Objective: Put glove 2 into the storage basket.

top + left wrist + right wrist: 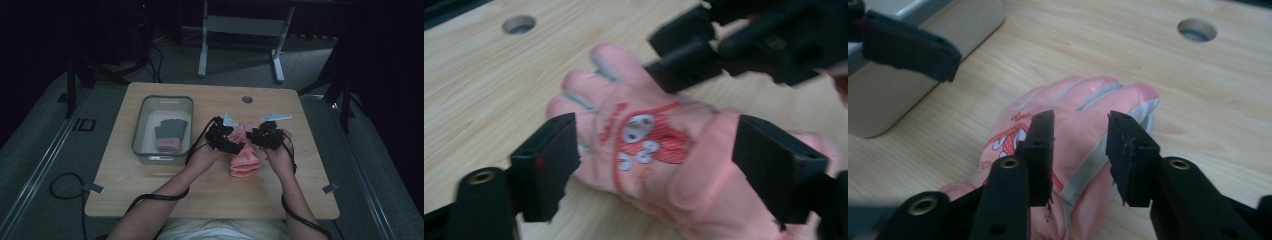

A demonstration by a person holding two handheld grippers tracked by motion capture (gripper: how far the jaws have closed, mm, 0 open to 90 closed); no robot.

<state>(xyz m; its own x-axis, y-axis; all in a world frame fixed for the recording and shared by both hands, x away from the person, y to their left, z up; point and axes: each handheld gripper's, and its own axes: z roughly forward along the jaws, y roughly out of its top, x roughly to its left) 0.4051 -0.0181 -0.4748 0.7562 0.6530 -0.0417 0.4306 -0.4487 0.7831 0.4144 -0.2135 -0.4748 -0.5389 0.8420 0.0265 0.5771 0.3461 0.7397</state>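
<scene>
The pink glove (244, 156) lies flat on the wooden table (150, 195), near its middle and just to the right of the grey bin (142, 131), fingers pointing away from the person and cuff toward them. It looks padded and soft, light enough to lift with one pinch, and likely to sag and fold wherever it is not supported; the fabric seems matte rather than slick, so slipping should be a small worry, and nothing about it looks fragile. The thick cuff or the edge of the palm would probably give the firmest bite, since the fingers are narrow and would flop. The left gripper (654, 170) has its jaws spread on either side of the glove's palm, across the cartoon patch (644, 140), with the pads beside the fabric but not clearly pressing it. The right gripper (1079, 155) hangs over the glove's cuff side with a gap between its jaws and nothing pinched. In the bin lies a second glove (170, 134), dark grey with a pink cuff. A round hole (247, 99) sits near the table's far edge.
</scene>
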